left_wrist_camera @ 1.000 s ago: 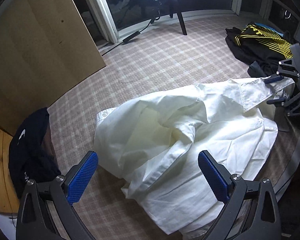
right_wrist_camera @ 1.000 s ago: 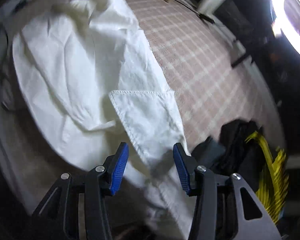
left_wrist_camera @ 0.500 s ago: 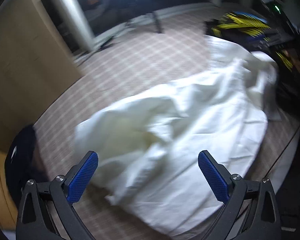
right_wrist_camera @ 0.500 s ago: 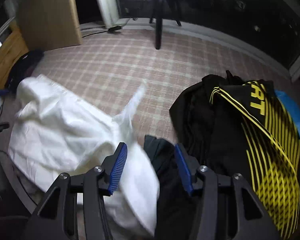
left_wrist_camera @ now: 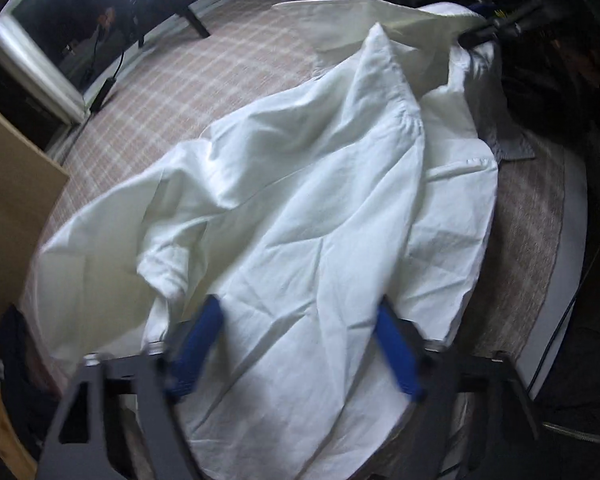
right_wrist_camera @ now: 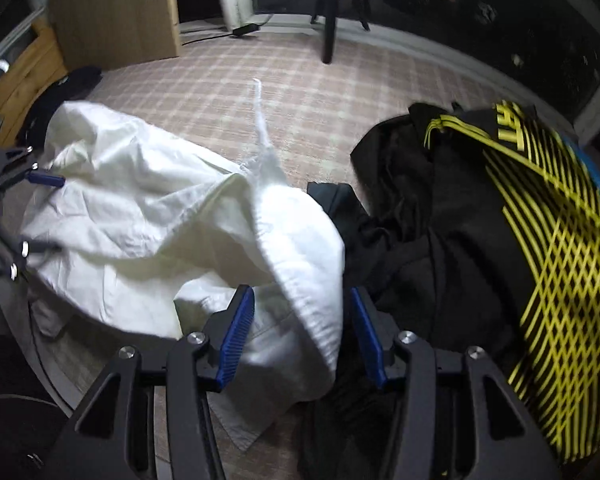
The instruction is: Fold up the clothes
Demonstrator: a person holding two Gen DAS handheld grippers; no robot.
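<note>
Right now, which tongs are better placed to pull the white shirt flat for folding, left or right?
Probably the right tongs: a thick fold of the white shirt already sits between them. The left tongs are closing over flat cloth mid-shirt, with no edge to pull.

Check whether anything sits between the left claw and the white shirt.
Nothing visible does. The left claw is right over the white shirt, its jaws closing with the cloth between the blue pads and nothing else in the gap. The black and yellow garment lies off to the side, by the right claw.
</note>
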